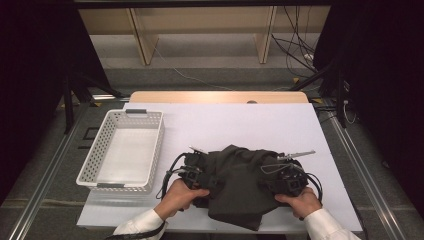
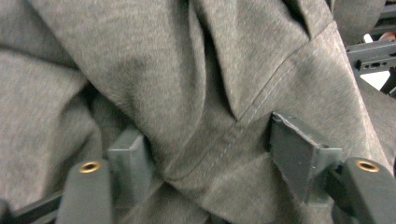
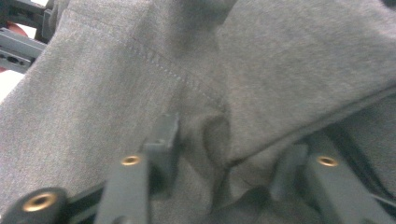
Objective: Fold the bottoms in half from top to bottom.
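Dark grey garment (image 1: 239,181) is lying bunched on the near middle of the white table (image 1: 260,125), with the left gripper (image 1: 196,172) sitting at its left edge and the right gripper (image 1: 287,180) at its right edge, each gripped by a hand from the near side. In the left gripper view the left gripper's jaws are standing partly apart with a stitched fold of the cloth (image 2: 243,135) lying between them, and in the right gripper view the right gripper's jaws are likewise standing apart astride a rumpled seam (image 3: 205,130), though whether the pads are pressing the cloth I cannot tell. Farther left, a white perforated basket (image 1: 95,160) is resting on the table, well apart from the garment.
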The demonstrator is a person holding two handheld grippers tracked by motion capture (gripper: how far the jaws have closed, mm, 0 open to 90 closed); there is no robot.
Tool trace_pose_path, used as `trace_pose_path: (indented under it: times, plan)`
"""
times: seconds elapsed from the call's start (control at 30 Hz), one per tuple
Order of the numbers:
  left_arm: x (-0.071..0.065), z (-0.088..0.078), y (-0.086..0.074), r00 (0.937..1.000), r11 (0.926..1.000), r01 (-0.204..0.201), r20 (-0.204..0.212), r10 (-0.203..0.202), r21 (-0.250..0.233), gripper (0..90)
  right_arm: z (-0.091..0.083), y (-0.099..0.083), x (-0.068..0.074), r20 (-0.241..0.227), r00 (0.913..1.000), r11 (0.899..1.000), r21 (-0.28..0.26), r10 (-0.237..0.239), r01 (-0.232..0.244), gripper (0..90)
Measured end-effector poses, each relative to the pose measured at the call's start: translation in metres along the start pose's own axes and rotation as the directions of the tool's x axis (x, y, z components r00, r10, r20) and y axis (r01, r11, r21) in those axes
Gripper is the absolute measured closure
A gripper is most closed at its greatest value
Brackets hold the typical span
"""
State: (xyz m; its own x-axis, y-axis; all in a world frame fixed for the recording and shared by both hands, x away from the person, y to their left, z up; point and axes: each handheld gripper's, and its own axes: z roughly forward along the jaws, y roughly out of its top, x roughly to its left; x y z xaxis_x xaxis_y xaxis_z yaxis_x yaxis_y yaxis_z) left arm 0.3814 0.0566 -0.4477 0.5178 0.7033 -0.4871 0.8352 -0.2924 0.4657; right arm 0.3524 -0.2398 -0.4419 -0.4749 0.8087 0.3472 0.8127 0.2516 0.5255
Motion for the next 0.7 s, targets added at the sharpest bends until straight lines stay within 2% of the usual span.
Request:
trace_pose_path:
  times: [0.03,0.07,0.1,0.13,0.2,0.33,0.4,0.5,0.6,0.63,0.7]
  plan:
    - [-0.001,0.001,0.000,1.0000,0.9999,-0.008,-0.004,0.008,-0.009,39.1,0.000,0.000,0.000,0.007,1.0000,1.000,-0.004,-0.002,0.002,61.8]
    - [-0.001,0.000,0.000,0.9999,0.9996,-0.015,-0.004,0.015,-0.024,46.5,0.000,0.000,-0.001,0.012,0.9999,1.000,-0.011,-0.004,0.004,67.1]
    - [-0.001,-0.001,0.000,0.9998,0.9990,-0.018,0.003,0.018,-0.041,58.6,0.000,0.000,-0.001,0.017,0.9999,1.000,-0.015,-0.004,0.004,73.0]
    - [-0.001,-0.003,0.000,0.9997,0.9989,-0.017,0.015,0.018,-0.045,66.0,-0.001,0.000,-0.001,0.017,0.9998,1.000,-0.020,0.003,-0.002,77.7]
    - [-0.001,-0.009,0.002,0.9989,0.9980,-0.030,0.034,0.032,-0.055,72.9,-0.004,0.000,-0.002,0.010,1.0000,1.000,-0.027,0.000,0.000,82.2]
    - [0.000,-0.031,0.014,0.9934,0.9962,-0.005,0.113,0.015,-0.087,74.4,-0.019,0.007,-0.003,-0.003,0.9999,0.998,-0.060,-0.012,0.011,83.2]
    - [0.001,-0.039,0.023,0.9906,0.9937,0.009,0.137,0.007,-0.111,74.4,-0.027,0.014,-0.003,-0.002,0.9998,0.996,-0.085,-0.018,0.018,83.3]
    - [0.002,-0.041,0.036,0.9907,0.9878,0.020,0.136,0.001,-0.154,74.3,-0.033,0.027,-0.003,0.022,0.9994,0.992,-0.120,-0.027,0.030,83.6]
    - [0.008,-0.026,0.042,0.9951,0.9838,0.024,0.099,-0.006,-0.178,74.1,-0.027,0.038,-0.009,0.083,0.9962,0.990,-0.134,-0.023,0.034,83.6]
    - [0.010,-0.019,0.042,0.9964,0.9828,0.020,0.085,-0.005,-0.184,74.2,-0.022,0.041,-0.011,0.108,0.9937,0.991,-0.129,-0.029,0.043,83.6]
    - [0.013,-0.007,0.042,0.9991,0.9818,0.000,0.042,0.008,-0.190,74.1,-0.011,0.045,-0.014,0.174,0.9827,0.990,-0.112,-0.064,0.085,83.6]
